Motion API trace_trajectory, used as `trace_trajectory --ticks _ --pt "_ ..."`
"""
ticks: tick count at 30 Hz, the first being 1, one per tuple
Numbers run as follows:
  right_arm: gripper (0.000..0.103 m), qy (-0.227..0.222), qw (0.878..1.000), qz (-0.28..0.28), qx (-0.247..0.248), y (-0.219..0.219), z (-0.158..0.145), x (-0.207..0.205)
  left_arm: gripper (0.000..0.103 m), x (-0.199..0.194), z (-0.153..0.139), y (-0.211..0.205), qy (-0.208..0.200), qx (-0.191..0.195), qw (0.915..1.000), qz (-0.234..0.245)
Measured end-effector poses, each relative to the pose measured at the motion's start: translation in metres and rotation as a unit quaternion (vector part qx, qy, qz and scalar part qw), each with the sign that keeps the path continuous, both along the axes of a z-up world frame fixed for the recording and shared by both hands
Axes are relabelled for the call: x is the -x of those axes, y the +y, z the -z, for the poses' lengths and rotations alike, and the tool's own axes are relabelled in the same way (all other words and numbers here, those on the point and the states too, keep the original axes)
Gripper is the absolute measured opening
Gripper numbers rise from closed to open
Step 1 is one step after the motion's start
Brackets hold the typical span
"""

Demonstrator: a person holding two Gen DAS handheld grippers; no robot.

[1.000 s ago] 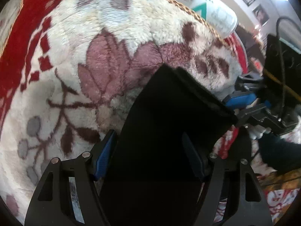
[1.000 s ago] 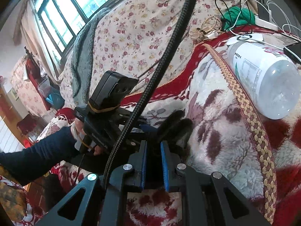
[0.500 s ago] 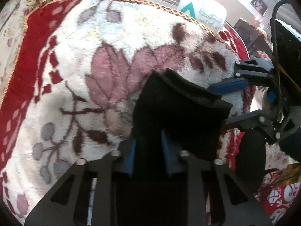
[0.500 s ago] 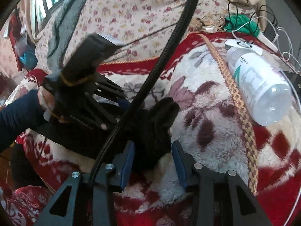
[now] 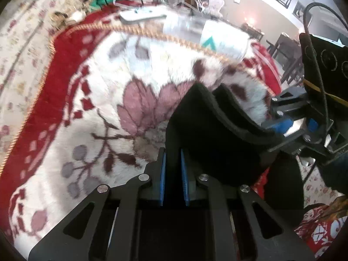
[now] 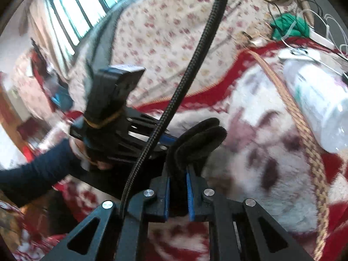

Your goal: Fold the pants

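Black pants (image 5: 208, 134) lie on a plush red-and-white floral blanket (image 5: 91, 100), one folded edge raised off it between the two claws. Left claw (image 5: 173, 152) is pinched tight on the near edge of the cloth, and right claw (image 6: 177, 174) is likewise closed on a doubled fold of it. Beyond the blanket's braided border lies a clear plastic bottle (image 6: 315, 108).

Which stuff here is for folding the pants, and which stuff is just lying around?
For the job:
black pants
left gripper, shut on the pants
right gripper, shut on the pants
flowery blanket they are folded on

Just lying about:
plastic bottle
green cloth
white cables
flat white gadget
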State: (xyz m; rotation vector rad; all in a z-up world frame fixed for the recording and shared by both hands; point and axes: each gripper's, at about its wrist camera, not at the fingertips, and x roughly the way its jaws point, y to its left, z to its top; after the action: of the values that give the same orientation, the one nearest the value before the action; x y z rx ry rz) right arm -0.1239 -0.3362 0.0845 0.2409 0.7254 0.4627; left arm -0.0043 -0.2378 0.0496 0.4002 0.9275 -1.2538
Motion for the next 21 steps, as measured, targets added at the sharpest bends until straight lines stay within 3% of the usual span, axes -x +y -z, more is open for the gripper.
trace_trajectory --ticks 7,13,18,21 --pt "0.012 -0.048 0.996 -0.075 -0.019 0.068 -0.040 0.000 0.012 0.002 -0.045 0.081 -0.021 0.041 0.9973 -0.057" --pt "0.012 -0.056 0.987 -0.147 -0.028 0.140 -0.047 -0.013 0.012 0.005 -0.056 0.167 -0.021 0.062 0.9890 -0.133" --pt "0.012 -0.020 0.980 -0.193 -0.029 0.193 -0.021 -0.031 0.012 0.008 -0.033 0.243 -0.002 0.031 0.9746 -0.222" --pt "0.012 0.016 0.977 -0.210 -0.034 0.224 0.009 -0.048 0.012 0.008 -0.019 0.291 0.005 0.019 0.9572 -0.289"
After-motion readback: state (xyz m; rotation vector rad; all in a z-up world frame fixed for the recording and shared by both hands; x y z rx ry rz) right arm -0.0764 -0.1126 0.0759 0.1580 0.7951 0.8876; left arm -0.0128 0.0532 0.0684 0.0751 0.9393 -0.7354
